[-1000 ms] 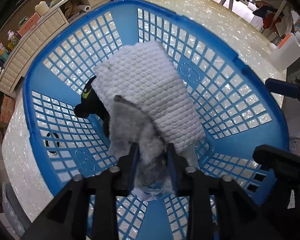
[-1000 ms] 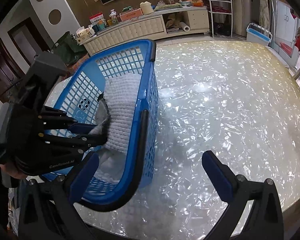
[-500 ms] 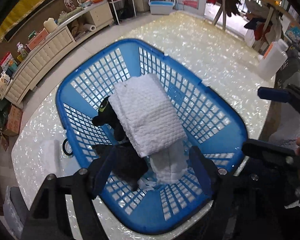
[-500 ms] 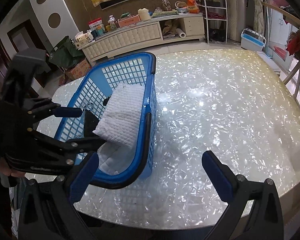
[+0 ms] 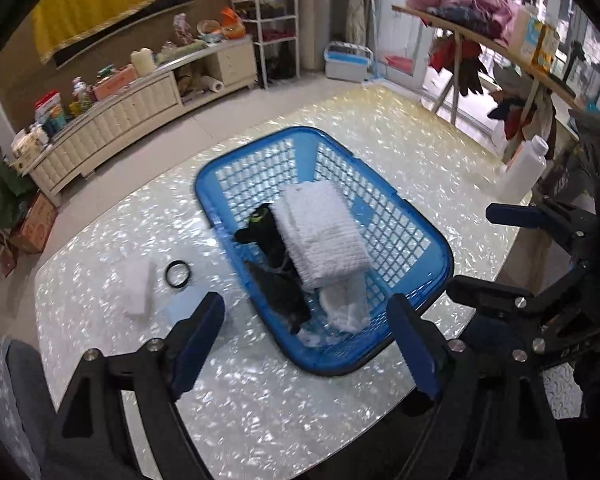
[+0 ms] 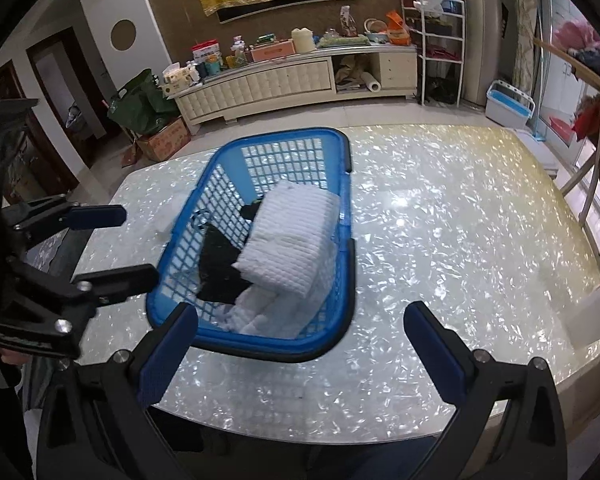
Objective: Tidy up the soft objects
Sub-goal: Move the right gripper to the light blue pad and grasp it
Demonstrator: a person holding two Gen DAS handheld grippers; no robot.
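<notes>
White cloth [image 5: 138,292] lies outside the blue basket [image 5: 440,248] on the surface, nearer the left tongs [image 5: 308,344], both tongs apart and empty.

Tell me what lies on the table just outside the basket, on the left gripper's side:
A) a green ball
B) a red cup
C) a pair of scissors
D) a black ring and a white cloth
D: in the left wrist view a black ring and a white cloth lie on the table beside the basket.
</notes>
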